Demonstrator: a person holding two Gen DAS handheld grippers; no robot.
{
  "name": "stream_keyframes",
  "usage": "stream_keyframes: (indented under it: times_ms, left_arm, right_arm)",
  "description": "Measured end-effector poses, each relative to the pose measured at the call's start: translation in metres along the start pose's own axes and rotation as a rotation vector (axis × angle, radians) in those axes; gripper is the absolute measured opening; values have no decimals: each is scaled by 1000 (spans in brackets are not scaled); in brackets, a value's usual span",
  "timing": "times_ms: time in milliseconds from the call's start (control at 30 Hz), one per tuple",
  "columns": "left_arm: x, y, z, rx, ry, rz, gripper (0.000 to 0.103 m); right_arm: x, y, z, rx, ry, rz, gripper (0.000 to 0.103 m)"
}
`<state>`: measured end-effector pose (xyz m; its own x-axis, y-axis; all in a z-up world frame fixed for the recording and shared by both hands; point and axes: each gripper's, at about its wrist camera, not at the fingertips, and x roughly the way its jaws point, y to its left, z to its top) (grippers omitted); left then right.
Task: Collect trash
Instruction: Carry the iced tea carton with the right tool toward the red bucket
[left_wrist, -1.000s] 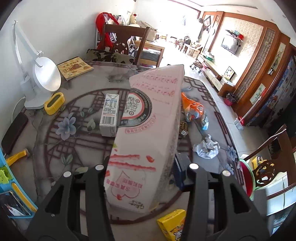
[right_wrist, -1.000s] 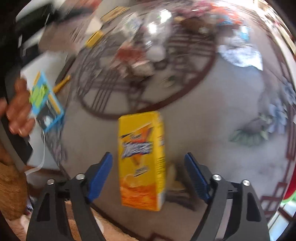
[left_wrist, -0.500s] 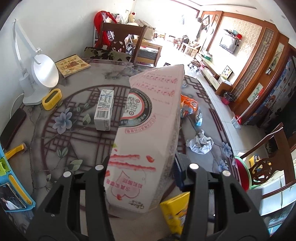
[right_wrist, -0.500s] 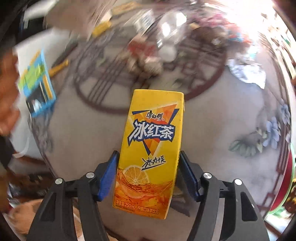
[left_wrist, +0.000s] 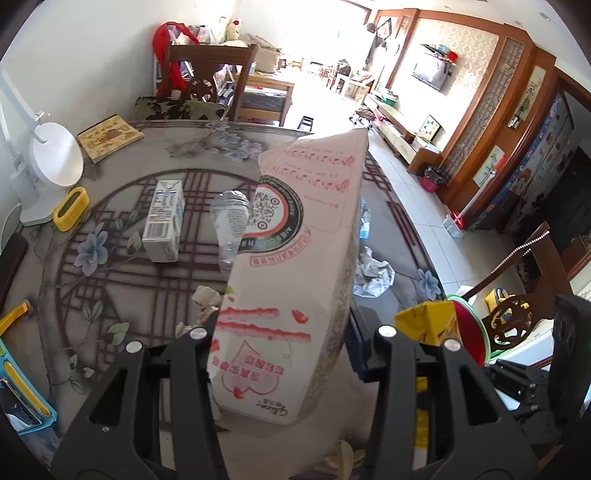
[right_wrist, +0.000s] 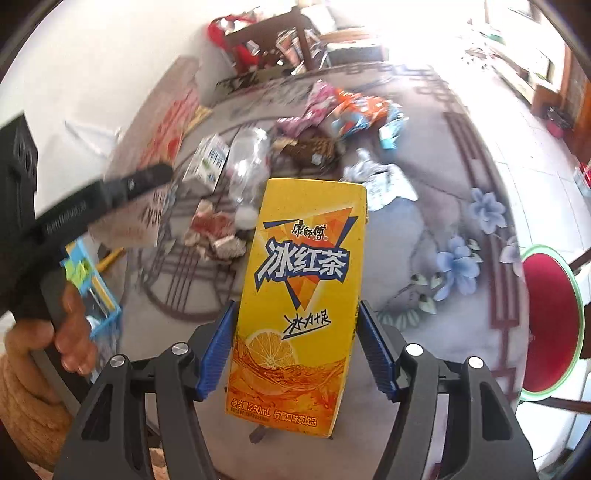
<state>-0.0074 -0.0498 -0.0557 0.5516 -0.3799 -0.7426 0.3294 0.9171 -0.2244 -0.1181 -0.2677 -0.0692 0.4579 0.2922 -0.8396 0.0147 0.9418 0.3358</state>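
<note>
My left gripper (left_wrist: 284, 343) is shut on a tall pink paper bag (left_wrist: 291, 266), held upright above the round patterned table (left_wrist: 110, 295). In the right wrist view my right gripper (right_wrist: 295, 347) is shut on a yellow iced-tea carton (right_wrist: 299, 288), with the blue pads (right_wrist: 216, 354) pressed against both its sides and the carton lifted off the table. The carton's top (left_wrist: 428, 325) shows at the right of the left wrist view. On the table lie a white milk carton (left_wrist: 164, 221), a clear plastic bottle (left_wrist: 231, 225), crumpled paper (left_wrist: 373, 273) and snack wrappers (right_wrist: 354, 107).
A white desk lamp (left_wrist: 51, 166), a yellow holder (left_wrist: 72, 208) and a book (left_wrist: 109, 136) stand at the table's far left. A wooden chair (left_wrist: 207, 85) is behind the table. A red stool (right_wrist: 550, 325) stands off its right edge. A hand (right_wrist: 70, 325) grips the left tool.
My right gripper closed on the yellow carton and raised it from the table. The left gripper shifted with the pink bag still held, and the clear bottle came into its view.
</note>
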Motion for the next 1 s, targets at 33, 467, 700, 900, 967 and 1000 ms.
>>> stream_keyframes:
  times_ms: [33, 467, 700, 900, 967, 1000]
  left_arm:
    - [0, -2, -1, 2, 2, -4, 46]
    - [7, -28, -2, 39, 26, -48, 46]
    - [13, -47, -2, 68, 40, -81, 46]
    - [22, -56, -9, 79, 75, -90, 46]
    - [25, -58, -10, 80, 87, -92, 46]
    - [26, -60, -10, 82, 91, -93, 46]
  right_arm:
    - [-2, -1, 1, 7, -7, -2, 63]
    - [-22, -29, -2, 84, -52, -31, 63]
    - [-27, -49, -4, 132, -54, -36, 63]
    - [-25, -57, -4, 145, -38, -31, 63]
    - [-25, -59, -4, 149, -38, -29, 63]
    - [-26, -61, -5, 153, -38, -27, 63]
